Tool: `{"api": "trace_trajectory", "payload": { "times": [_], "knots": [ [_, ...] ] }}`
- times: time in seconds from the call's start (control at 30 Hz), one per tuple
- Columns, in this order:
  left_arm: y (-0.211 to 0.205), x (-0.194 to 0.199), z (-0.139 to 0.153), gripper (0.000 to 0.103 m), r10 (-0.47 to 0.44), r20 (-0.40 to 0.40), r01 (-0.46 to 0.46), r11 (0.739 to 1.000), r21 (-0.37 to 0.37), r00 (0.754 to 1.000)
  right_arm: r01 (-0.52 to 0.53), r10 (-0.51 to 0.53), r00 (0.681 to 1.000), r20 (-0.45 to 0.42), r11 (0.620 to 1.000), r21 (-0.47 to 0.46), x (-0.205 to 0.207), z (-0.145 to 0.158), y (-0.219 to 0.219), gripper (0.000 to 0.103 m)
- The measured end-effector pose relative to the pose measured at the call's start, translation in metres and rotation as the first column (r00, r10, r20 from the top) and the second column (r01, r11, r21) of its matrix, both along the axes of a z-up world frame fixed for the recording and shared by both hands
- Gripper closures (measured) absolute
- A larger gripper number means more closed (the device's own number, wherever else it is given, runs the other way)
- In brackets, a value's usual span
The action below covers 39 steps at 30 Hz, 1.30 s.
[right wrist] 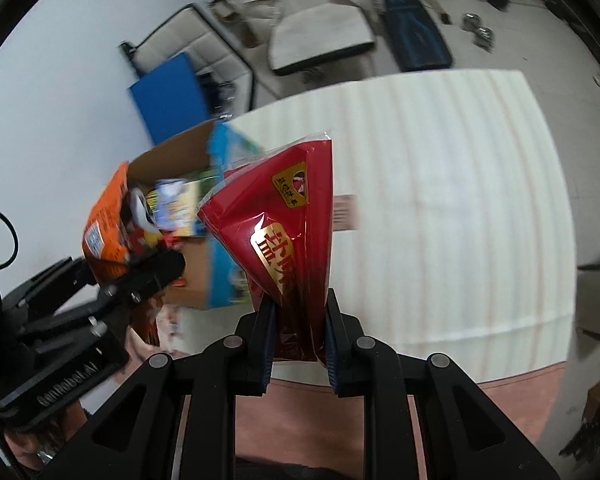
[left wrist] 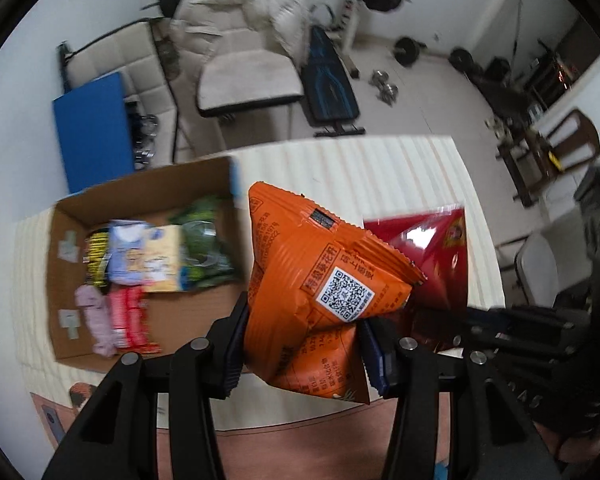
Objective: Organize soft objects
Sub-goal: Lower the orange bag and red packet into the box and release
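My left gripper (left wrist: 304,348) is shut on an orange snack bag (left wrist: 320,280) with a QR code and holds it above the table, just right of an open cardboard box (left wrist: 66,280). The box holds several soft packets. My right gripper (right wrist: 300,336) is shut on a red snack bag (right wrist: 284,224) with gold lettering, held upright over the table. The red bag also shows in the left wrist view (left wrist: 432,252), to the right of the orange bag. The orange bag (right wrist: 104,224) and the left gripper (right wrist: 140,276) show at the left of the right wrist view, in front of the box (right wrist: 196,276).
A pale ribbed cloth covers the table (right wrist: 440,200), whose near edge meets a reddish floor (right wrist: 312,420). Behind the table stand a blue board (left wrist: 94,132), a cream chair (left wrist: 244,60) and a weight bench (left wrist: 330,88) with dumbbells (left wrist: 384,86).
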<state>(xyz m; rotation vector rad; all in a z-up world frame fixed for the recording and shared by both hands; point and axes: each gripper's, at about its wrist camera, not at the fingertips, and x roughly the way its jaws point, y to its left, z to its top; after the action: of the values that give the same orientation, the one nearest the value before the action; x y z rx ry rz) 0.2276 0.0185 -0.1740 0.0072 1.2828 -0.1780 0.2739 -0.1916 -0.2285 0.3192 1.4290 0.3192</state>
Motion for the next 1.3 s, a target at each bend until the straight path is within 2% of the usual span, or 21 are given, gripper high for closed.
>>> {"api": "trace_trajectory", "payload": {
  "times": [0.1, 0.23, 0.37, 0.5, 0.63, 0.8, 0.97, 1.07, 1.1, 1.2, 1.23, 1.27, 1.3],
  "knots": [
    [0.043, 0.004, 0.011, 0.057, 0.053, 0.011, -0.053, 0.999, -0.006, 0.999, -0.033, 0.033, 0.999, 0.010, 0.999, 0.013, 0.000, 0.011, 0.044, 0.081],
    [0.097, 0.015, 0.006, 0.057, 0.116, -0.021, -0.116, 0.993, -0.005, 0.993, -0.045, 0.045, 0.999, -0.004, 0.998, 0.042, -0.001, 0.010, 0.109, 0.081],
    [0.134, 0.028, -0.022, 0.057, 0.162, -0.105, -0.166, 0.985, -0.035, 0.981, -0.044, 0.045, 0.999, -0.027, 0.998, 0.042, 0.004, -0.004, 0.153, 0.081],
    [0.159, 0.043, -0.065, 0.057, 0.193, -0.228, -0.216, 0.973, -0.083, 0.954, -0.022, 0.022, 0.998, -0.066, 1.000, 0.000, 0.013, -0.032, 0.189, 0.081],
    [0.173, 0.054, -0.108, 0.057, 0.205, -0.336, -0.253, 0.962, -0.104, 0.919, -0.011, 0.006, 0.994, -0.108, 0.999, -0.047, 0.021, -0.066, 0.201, 0.081],
    [0.181, 0.061, -0.151, 0.057, 0.203, -0.416, -0.267, 0.959, -0.100, 0.886, -0.009, -0.008, 0.987, -0.160, 0.994, -0.106, 0.028, -0.104, 0.216, 0.081],
    [0.188, 0.060, -0.180, 0.057, 0.205, -0.476, -0.294, 0.948, -0.119, 0.855, -0.028, -0.001, 0.982, -0.190, 0.988, -0.152, 0.029, -0.128, 0.225, 0.081],
    [0.189, 0.059, -0.187, 0.056, 0.198, -0.495, -0.299, 0.945, -0.134, 0.846, -0.050, 0.014, 0.980, -0.197, 0.982, -0.180, 0.028, -0.138, 0.231, 0.080],
    [0.189, 0.058, -0.188, 0.056, 0.198, -0.498, -0.298, 0.945, -0.131, 0.845, -0.062, 0.022, 0.980, -0.196, 0.978, -0.198, 0.029, -0.139, 0.234, 0.078],
    [0.194, 0.054, -0.185, 0.055, 0.196, -0.502, -0.301, 0.944, -0.136, 0.843, -0.075, 0.030, 0.981, -0.193, 0.970, -0.231, 0.029, -0.139, 0.239, 0.059],
    [0.195, 0.053, -0.182, 0.054, 0.198, -0.497, -0.297, 0.946, -0.128, 0.845, -0.077, 0.032, 0.981, -0.191, 0.970, -0.232, 0.029, -0.138, 0.240, 0.048],
    [0.196, 0.052, -0.177, 0.050, 0.197, -0.484, -0.290, 0.949, -0.125, 0.853, -0.080, 0.035, 0.982, -0.185, 0.968, -0.239, 0.029, -0.136, 0.241, 0.046],
    [0.196, 0.051, -0.172, 0.042, 0.195, -0.474, -0.281, 0.952, -0.117, 0.858, -0.082, 0.039, 0.983, -0.178, 0.966, -0.246, 0.028, -0.133, 0.241, 0.046]
  ]
}}
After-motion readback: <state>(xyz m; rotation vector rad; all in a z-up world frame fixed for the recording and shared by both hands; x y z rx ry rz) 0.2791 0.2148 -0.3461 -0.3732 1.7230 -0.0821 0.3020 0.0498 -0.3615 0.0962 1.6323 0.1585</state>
